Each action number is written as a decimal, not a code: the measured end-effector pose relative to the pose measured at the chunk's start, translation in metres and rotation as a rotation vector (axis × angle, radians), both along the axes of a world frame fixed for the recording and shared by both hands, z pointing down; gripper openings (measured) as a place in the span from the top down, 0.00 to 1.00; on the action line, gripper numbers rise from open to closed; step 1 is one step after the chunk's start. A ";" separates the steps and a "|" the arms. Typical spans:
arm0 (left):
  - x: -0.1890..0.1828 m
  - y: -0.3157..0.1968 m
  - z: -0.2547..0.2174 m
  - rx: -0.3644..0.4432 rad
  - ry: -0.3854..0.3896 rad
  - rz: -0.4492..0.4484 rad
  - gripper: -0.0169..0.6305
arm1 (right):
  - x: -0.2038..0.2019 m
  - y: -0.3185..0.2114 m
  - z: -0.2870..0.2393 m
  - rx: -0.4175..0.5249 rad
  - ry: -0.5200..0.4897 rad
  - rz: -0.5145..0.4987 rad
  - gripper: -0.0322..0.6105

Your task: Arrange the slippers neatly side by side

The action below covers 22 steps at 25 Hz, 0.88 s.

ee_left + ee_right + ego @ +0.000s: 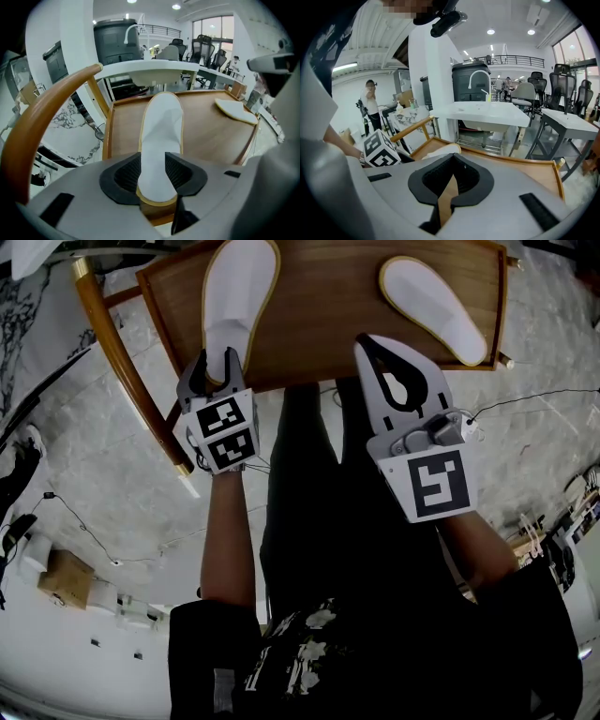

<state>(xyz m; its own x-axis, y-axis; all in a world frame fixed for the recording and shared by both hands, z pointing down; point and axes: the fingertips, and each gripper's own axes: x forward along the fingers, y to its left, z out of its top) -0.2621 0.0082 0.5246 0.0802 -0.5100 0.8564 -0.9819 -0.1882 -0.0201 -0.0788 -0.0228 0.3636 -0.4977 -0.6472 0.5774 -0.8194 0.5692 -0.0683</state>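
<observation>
Your left gripper (217, 367) has its jaws wide apart around the heel of one slipper (239, 296) on the chair seat (328, 296). Your right gripper (368, 343) is closed tight on nothing. If you pinch too little heel, the soft slipper may slide off the edge.

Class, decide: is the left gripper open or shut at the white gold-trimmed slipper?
Open: the left gripper has its jaws wide apart, and the heel end of the white gold-trimmed slipper lies between them.

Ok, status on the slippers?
Left gripper open, astride the heel of one slipper. Right gripper shut, empty. Other slipper lies apart on the chair seat, angled. Nothing blocking.
</observation>
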 end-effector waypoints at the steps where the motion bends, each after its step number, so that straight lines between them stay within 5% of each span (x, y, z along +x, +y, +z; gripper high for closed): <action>1: -0.001 0.002 0.003 -0.016 -0.005 -0.002 0.73 | 0.000 0.000 0.000 0.000 0.000 -0.001 0.95; 14: 0.015 0.009 0.014 -0.067 0.035 -0.094 0.73 | 0.003 0.002 0.002 -0.009 -0.006 0.002 0.95; 22: 0.047 0.015 0.014 -0.096 0.153 -0.235 0.73 | 0.012 0.004 0.003 -0.008 0.008 0.014 0.95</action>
<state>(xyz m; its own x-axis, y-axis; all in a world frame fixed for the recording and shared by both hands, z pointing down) -0.2156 0.0228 0.5388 0.1014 -0.4471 0.8887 -0.9891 0.0506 0.1383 -0.0668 -0.0191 0.3665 -0.4837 -0.6495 0.5867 -0.8280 0.5568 -0.0663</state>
